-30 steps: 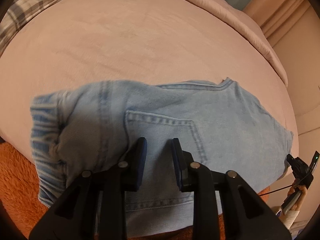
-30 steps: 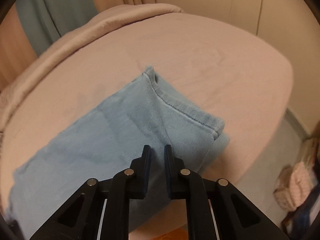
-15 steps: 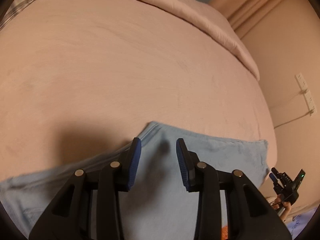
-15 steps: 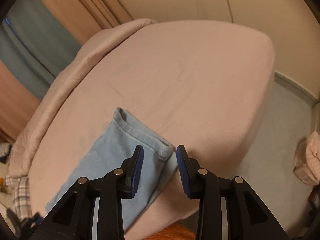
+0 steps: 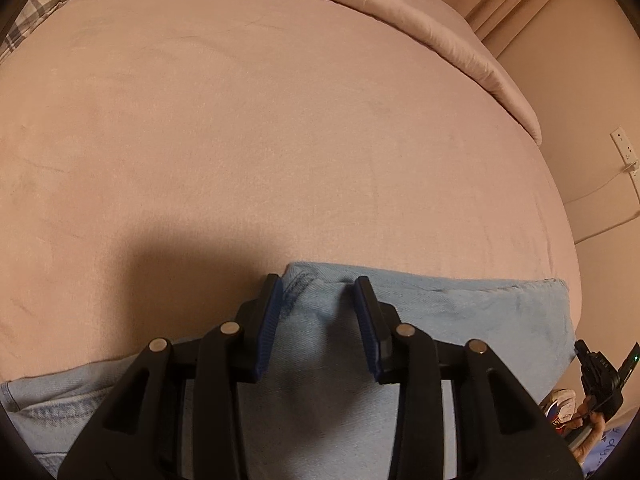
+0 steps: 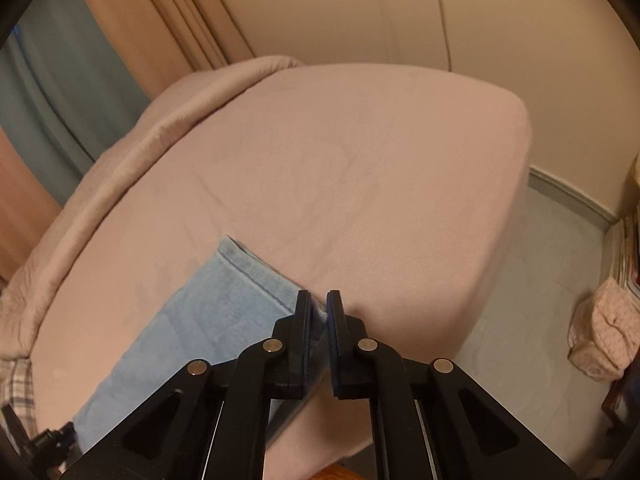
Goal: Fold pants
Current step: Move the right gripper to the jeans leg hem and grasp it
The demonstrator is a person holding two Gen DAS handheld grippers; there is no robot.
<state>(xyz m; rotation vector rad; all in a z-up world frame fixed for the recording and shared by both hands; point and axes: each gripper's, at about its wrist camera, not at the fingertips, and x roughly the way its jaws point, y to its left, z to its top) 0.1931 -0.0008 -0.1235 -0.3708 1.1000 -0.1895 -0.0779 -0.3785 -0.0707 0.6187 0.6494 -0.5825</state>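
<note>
Light blue jeans [image 5: 460, 320] lie folded flat on the pink bed [image 5: 280, 140] near its front edge. My left gripper [image 5: 320, 308] is open, with its fingers either side of a raised fold at the jeans' far edge. In the right wrist view the jeans [image 6: 208, 320] run down to the left, with a stitched hem at the near end. My right gripper [image 6: 318, 320] has its jaws nearly together on the corner of that hem, with denim between the pads.
A rolled pink duvet [image 5: 420, 20] lies along the far side of the bed. Plaid cloth [image 5: 32, 12] shows at the far left. The bed corner [image 6: 516, 128] drops to a grey floor [image 6: 540, 280]. A pink bag [image 6: 604, 336] stands on the floor at right.
My right gripper has narrowed from open to nearly shut on the hem corner. My left gripper has opened wider than a second ago and moved to the jeans' far fold.
</note>
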